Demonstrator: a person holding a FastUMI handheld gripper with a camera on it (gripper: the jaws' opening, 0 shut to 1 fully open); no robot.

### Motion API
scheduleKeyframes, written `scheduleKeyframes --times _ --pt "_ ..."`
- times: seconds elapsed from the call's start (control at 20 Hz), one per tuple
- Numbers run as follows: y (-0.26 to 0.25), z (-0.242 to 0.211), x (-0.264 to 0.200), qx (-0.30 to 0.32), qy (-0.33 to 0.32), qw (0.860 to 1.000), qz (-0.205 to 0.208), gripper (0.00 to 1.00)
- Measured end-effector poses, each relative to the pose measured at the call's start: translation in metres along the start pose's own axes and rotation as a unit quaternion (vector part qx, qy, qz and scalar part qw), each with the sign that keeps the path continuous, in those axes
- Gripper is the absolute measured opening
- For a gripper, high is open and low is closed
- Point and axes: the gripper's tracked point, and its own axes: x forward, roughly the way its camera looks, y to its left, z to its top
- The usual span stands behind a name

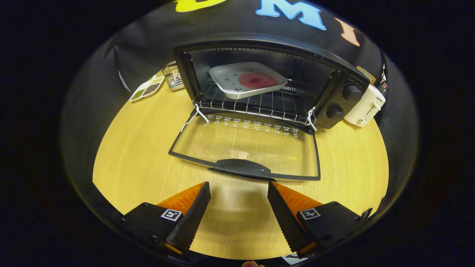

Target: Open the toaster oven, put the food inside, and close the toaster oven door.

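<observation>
Your gripper (239, 184) is released, fingers spread, nothing between them, just short of the door handle (243, 168). Toaster oven (259, 83) at the table's (137, 163) far edge, door (246, 146) down flat; food plate (248, 79) sits on the rack inside.

Black toaster oven (259, 74), white plate (232, 79) with a red round of food (258, 80), gripper (239, 187) fingers orange (black toothed faces) and parted over pale wood-grain table (141, 163).
</observation>
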Motion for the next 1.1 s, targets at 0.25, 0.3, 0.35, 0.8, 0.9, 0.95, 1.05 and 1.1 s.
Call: scheduleKeyframes --times 0.25,0.3,0.35,0.8,0.9,0.95,1.05,1.1 --pt "-0.007 -0.011 0.023 0.003 0.025 0.999 -0.029 0.99" --pt "-0.007 -0.011 0.027 0.005 0.028 0.999 -0.031 0.99" --pt "-0.005 -0.012 0.031 0.008 0.031 0.999 -0.032 0.99" --pt "0.007 -0.001 0.043 0.070 0.035 0.997 -0.016 0.97" --pt "0.007 0.000 0.039 0.076 0.033 0.997 -0.010 0.96" --pt "0.008 0.001 0.037 0.078 0.029 0.996 -0.007 0.96" --pt "0.008 0.004 0.028 0.079 0.018 0.997 -0.001 0.96" --pt "0.008 0.006 0.023 0.075 0.012 0.997 0.001 0.96"
